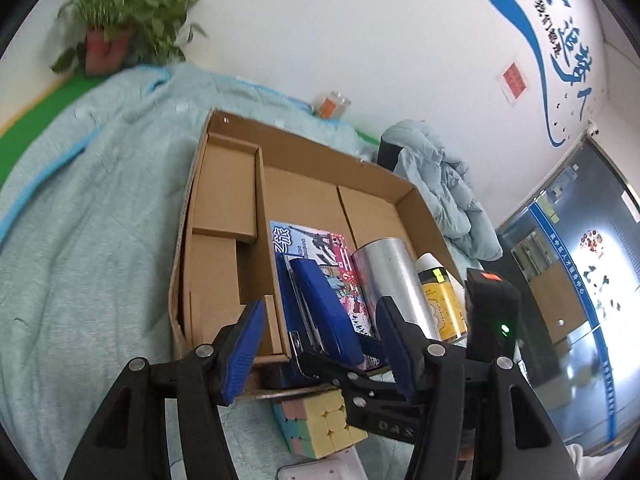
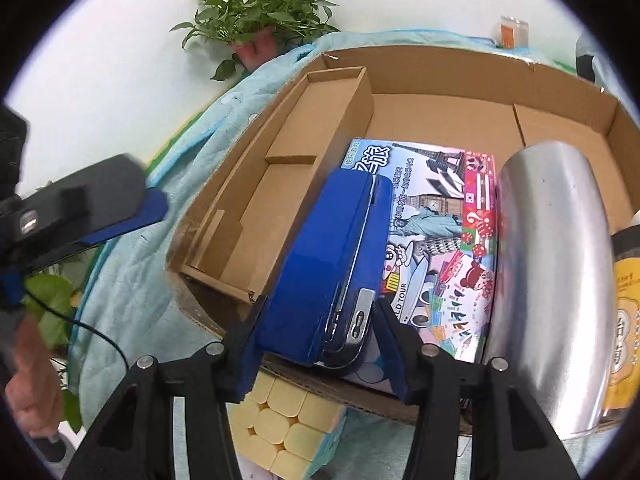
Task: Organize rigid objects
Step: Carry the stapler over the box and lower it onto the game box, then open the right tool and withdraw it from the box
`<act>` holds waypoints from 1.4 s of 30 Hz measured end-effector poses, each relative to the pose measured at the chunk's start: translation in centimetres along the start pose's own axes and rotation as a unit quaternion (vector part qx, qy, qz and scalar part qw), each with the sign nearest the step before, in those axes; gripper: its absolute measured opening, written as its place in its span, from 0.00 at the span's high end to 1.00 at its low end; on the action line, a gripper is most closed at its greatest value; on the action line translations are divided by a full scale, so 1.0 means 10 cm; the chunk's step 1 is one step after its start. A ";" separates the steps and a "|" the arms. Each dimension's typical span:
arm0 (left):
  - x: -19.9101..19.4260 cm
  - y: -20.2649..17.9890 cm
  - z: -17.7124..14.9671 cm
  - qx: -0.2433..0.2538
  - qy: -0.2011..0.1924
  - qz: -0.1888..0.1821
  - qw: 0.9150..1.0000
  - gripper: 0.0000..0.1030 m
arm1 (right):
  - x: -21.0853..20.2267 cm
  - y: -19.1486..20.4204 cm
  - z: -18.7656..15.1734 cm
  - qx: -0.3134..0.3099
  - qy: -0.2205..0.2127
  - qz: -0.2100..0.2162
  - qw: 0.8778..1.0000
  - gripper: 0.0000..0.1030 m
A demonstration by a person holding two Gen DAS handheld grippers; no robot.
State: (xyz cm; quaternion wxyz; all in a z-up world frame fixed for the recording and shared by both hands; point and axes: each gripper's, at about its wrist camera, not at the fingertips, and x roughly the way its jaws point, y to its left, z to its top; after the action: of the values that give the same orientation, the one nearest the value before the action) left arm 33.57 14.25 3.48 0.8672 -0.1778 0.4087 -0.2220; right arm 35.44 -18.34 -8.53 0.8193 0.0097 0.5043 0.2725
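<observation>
while the right tool point(image 2: 320, 344) clamps the blue stapler point(image 2: 328, 256) over the cardboard box point(image 2: 460, 64), the left tool point(image 1: 320, 356) gapes empty.

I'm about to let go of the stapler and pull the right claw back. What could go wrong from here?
1. The stapler lies tilted, partly on the game box beside the divider; released, it may slide or tip.
2. The right claw sits low over the carton's front wall; pulling back could snag and drag the carton.
3. The cube sits just outside that wall, below the claw, and could get knocked.
</observation>
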 end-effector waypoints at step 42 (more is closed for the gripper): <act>-0.47 -1.26 -1.81 0.068 -0.118 0.180 0.974 0.01 | -1.66 -0.27 -1.76 -0.029 -0.202 -0.154 0.967 0.09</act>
State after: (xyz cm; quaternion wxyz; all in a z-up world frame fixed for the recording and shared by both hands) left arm 13.62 3.87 1.73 0.9450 -0.0669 0.3131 -0.0674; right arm 16.29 -32.75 -4.29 0.9362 -0.0370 0.3160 0.1494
